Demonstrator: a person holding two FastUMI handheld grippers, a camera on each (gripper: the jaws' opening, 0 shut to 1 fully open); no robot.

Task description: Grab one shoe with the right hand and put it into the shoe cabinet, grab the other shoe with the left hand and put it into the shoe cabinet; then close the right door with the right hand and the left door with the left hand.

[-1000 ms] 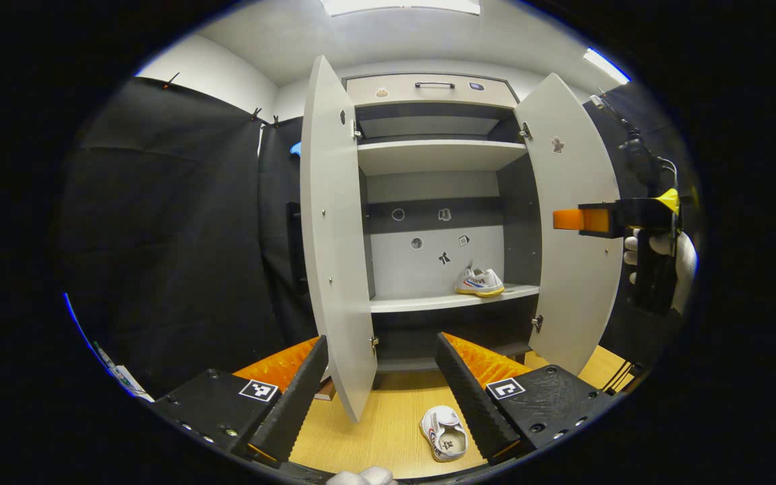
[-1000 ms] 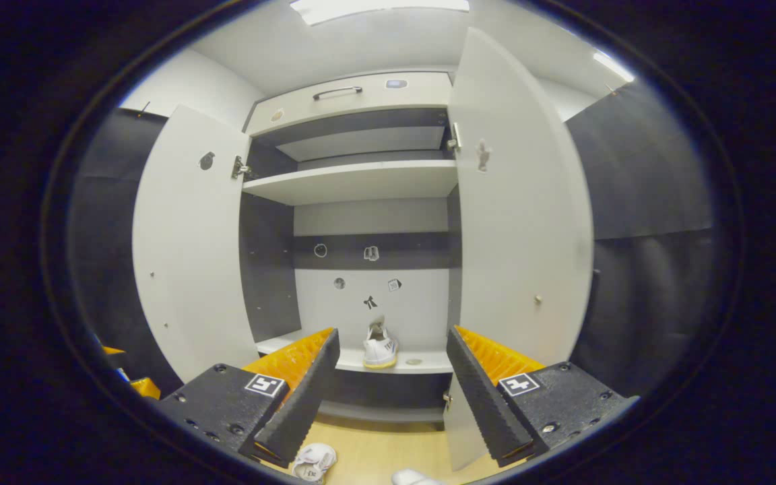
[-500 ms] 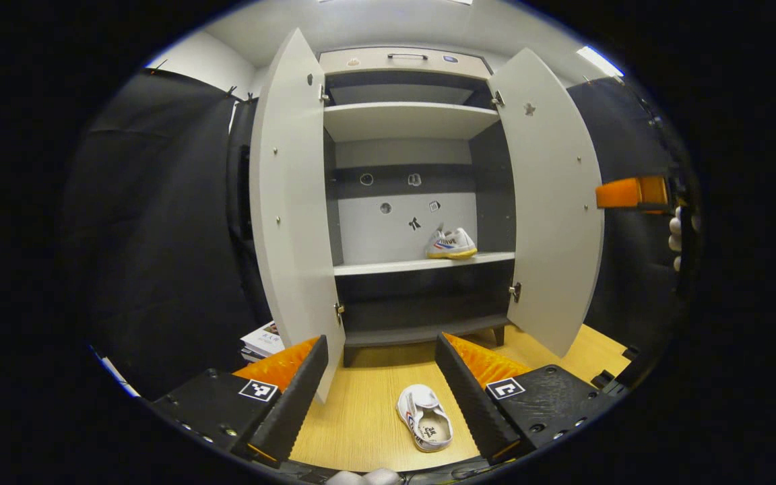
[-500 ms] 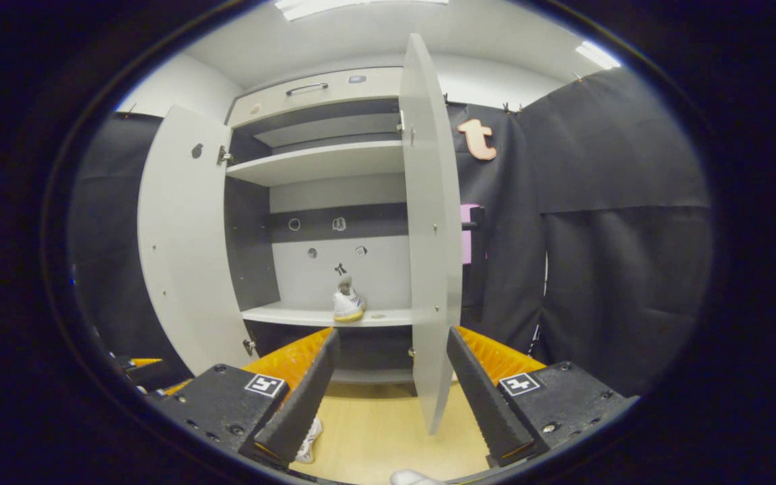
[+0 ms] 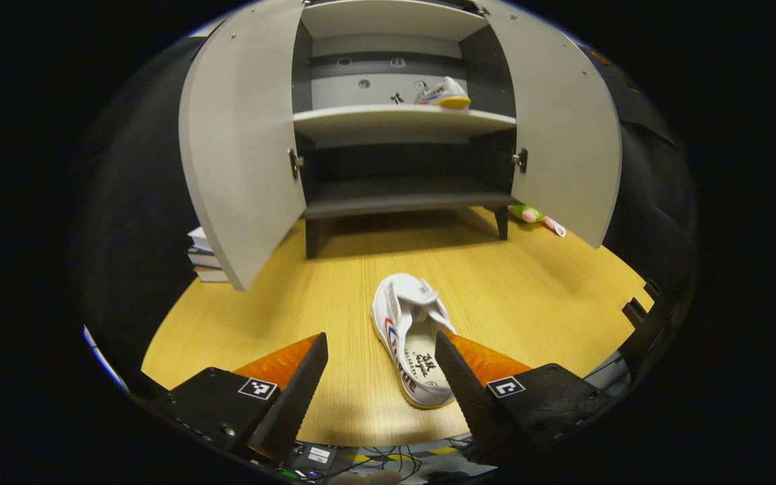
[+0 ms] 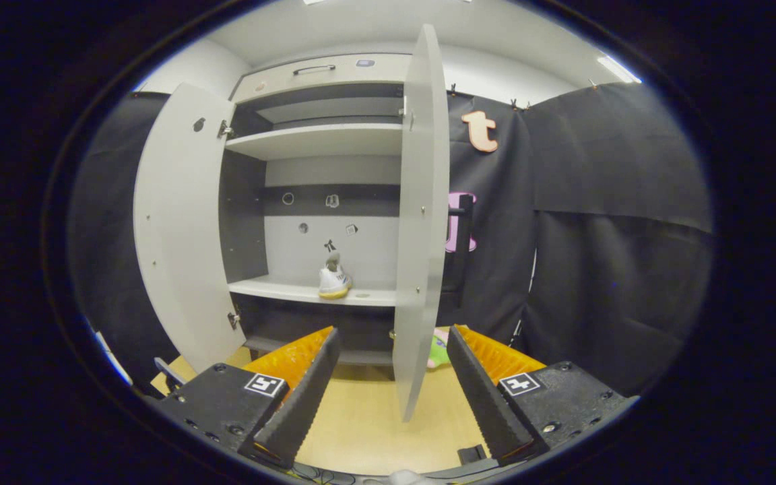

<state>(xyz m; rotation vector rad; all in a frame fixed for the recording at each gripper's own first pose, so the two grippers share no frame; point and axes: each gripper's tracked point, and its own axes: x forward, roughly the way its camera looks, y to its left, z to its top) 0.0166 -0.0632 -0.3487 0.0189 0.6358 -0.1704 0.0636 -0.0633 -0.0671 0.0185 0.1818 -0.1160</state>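
The left gripper (image 5: 380, 377) has tipped down sharply over the last second: where its view took in the whole shoe cabinet (image 5: 401, 195) head-on, it now looks at the wooden floor (image 5: 536, 283), and the shoe on the floor (image 5: 411, 340) has come from the bottom edge of the view up to just ahead of the jaws. The jaws stand wide apart and hold nothing; the shoe's heel end lies against the inner face of the right-hand jaw, its toe pointing away toward the cabinet. I judge the second pick-up is beginning, and the jaws need to shift rightward to straddle the shoe.

The right gripper (image 6: 391, 387) has swung right, so the right door (image 6: 422, 222), seen edge-on, now stands between its jaws and a little beyond them. These jaws too are wide apart and empty. The shoe on the shelf (image 6: 333, 279) sits ahead and left of them, so the first placement looks done. Both doors, the left door (image 5: 243, 148) included, are open.
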